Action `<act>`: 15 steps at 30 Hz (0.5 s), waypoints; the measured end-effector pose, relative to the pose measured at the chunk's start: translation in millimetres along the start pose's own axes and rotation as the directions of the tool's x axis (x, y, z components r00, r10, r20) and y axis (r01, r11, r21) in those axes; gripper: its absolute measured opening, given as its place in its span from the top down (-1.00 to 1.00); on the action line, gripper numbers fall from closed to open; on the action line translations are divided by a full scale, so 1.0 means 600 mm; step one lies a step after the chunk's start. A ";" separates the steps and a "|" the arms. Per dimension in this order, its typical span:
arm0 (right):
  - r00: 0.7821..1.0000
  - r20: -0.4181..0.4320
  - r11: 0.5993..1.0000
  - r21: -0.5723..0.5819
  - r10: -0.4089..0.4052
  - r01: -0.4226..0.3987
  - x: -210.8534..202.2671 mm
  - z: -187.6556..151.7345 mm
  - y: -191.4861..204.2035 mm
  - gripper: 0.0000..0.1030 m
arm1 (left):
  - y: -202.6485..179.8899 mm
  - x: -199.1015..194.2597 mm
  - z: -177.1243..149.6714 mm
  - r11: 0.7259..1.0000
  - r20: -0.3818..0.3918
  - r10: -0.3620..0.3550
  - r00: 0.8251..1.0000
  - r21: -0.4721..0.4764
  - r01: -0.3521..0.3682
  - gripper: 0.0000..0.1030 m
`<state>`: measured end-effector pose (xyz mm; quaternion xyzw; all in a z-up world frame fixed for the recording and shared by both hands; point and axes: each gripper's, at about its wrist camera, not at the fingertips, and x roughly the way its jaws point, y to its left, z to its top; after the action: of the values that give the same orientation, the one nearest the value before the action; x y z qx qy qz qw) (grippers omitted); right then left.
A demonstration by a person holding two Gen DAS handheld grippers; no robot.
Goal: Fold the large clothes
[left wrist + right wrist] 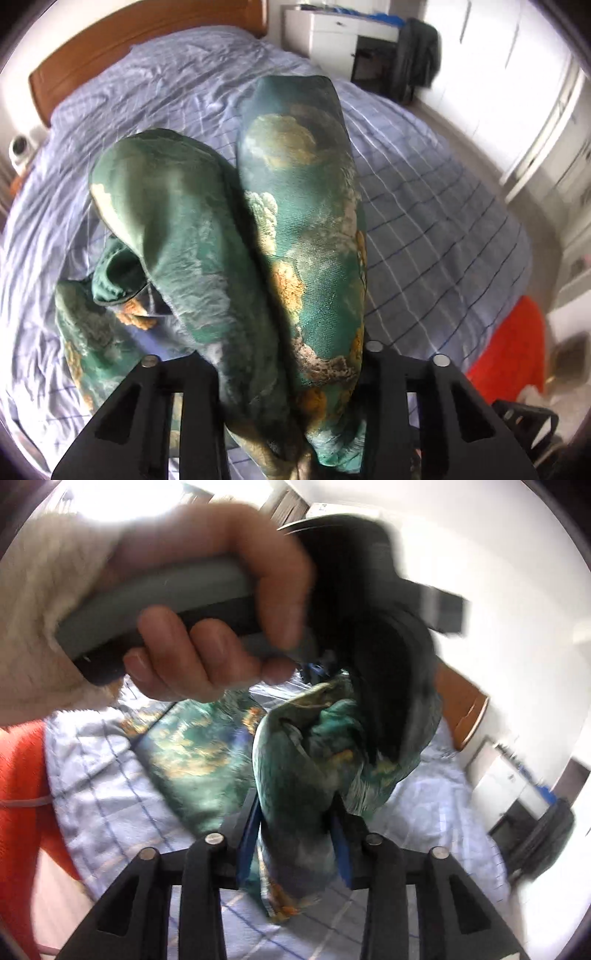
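A large green garment (pixel 291 229) with a cloud and gold print hangs in thick folds over the bed. My left gripper (pixel 291 387) is shut on the garment, which bulges up between its jaws and hides the fingertips. A lower part of the garment lies bunched on the bed (pixel 99 325). My right gripper (pixel 295 834) is shut on another bunch of the same garment (pixel 295 768), between its blue pads (pixel 341 853). The left hand and its gripper (pixel 369 635) are close in front of the right camera.
The bed (pixel 424 206) has a pale blue checked sheet and a wooden headboard (pixel 122 48). A white desk (pixel 332 29) and a dark chair (pixel 417 51) stand beyond it. An orange object (pixel 513 350) lies at the bed's right edge.
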<state>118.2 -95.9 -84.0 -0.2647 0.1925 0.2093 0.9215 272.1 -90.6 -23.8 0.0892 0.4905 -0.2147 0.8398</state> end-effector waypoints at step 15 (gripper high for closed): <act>0.963 -0.103 0.908 0.370 0.250 -0.197 0.090 0.028 -0.150 0.30 | 0.347 -0.017 -0.128 0.942 0.051 -0.029 0.998 -0.334 0.045 0.32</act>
<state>211.4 -140.7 -59.1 -0.0840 0.3240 0.2550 0.9072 300.9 125.4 -66.2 -0.0688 0.5021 -0.1460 0.8496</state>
